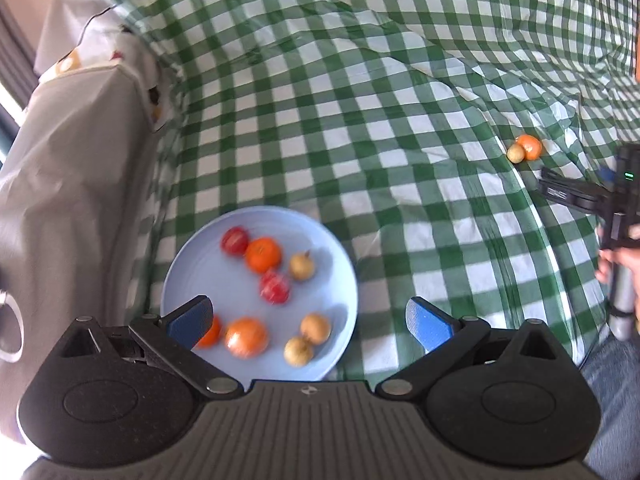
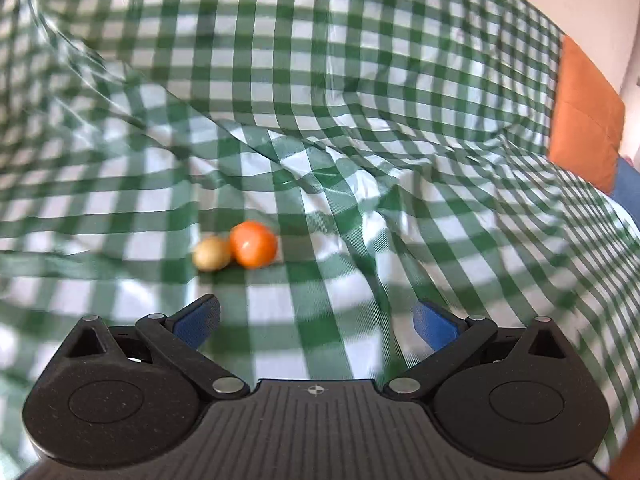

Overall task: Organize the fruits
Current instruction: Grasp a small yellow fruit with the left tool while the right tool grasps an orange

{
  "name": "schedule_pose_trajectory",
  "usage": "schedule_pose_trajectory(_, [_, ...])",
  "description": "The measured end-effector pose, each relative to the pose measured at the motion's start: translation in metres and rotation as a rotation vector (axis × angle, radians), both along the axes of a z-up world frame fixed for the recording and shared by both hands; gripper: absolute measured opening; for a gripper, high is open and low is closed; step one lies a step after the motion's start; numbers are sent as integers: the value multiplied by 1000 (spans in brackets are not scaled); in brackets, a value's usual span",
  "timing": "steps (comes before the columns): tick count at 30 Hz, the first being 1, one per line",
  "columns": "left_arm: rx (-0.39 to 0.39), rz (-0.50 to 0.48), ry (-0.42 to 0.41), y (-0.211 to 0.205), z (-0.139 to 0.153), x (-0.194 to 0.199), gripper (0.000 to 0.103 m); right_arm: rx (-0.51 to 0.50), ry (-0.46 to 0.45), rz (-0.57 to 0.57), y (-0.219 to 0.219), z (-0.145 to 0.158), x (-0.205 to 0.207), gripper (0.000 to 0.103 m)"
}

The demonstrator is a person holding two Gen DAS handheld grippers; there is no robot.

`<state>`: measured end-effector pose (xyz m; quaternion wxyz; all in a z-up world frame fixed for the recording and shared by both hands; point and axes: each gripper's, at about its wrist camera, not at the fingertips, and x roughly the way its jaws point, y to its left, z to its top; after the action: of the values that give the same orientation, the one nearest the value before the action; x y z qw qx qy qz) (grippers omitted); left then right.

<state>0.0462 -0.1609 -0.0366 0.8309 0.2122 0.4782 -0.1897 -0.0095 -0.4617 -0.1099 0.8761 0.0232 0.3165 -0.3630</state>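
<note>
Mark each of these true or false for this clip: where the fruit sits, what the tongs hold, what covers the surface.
1. The left tongs are shut on an orange. False: the jaws stand wide apart above the blue plate and hold nothing.
2. An orange fruit and a small tan fruit lie touching on the cloth, off the plate. True.
3. The plate holds only oranges. False: it also holds red fruits and tan ones.
4. The right tongs are open and empty. True.
5. The surface is covered by a green and white checked cloth. True.
</note>
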Motion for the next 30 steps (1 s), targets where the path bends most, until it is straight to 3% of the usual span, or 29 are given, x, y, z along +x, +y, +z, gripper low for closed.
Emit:
schedule_pose_trajectory(4, [15, -32, -18, -36, -8, 18, 103, -28, -23, 83, -20, -20, 39, 90])
schedule_pose_trajectory(5, [15, -41, -24, -48, -11, 23, 103, -5, -42, 90, -24, -21, 45, 77])
schedule_pose_trajectory(6, [9, -55, -31, -59, -14, 29, 103, 25, -58, 95, -29, -24, 51, 53])
schedule_pose_trajectory(7, [0, -73, -39, -72, -17, 34, 103, 67, -72, 101, -36, -26, 54, 37])
schedule_pose_trajectory(9, [-19, -113, -52, -99, -25, 46, 103, 121, -114, 55, -45, -26, 52, 36])
schedule_pose_trajectory(12, [-68, -195, -50, -146, -41, 62, 103, 107, -121, -63, -44, -26, 29, 36])
schedule_pose_trajectory(15, [-113, -285, -30, -195, -63, 79, 103, 110, -160, -74, -55, -32, 13, 36])
schedule_pose_trajectory(21, [-81, -404, -1, -276, -108, 103, 102, 114, -194, -74, -64, -35, 12, 35])
schedule_pose_trajectory(23, [-68, -443, 18, -287, -119, 104, 90, 119, -201, -69, -65, -35, 11, 36])
schedule_pose_trajectory(24, [-59, -456, 37, -291, -125, 104, 79, 126, -208, -69, -66, -35, 11, 36])
schedule_pose_trajectory(27, [-80, -486, 42, -294, -132, 102, 72, 134, -217, -72, -67, -34, 10, 36])
schedule_pose_trajectory(30, [-88, -543, 12, -300, -132, 97, 55, 134, -216, -73, -68, -34, 11, 36])
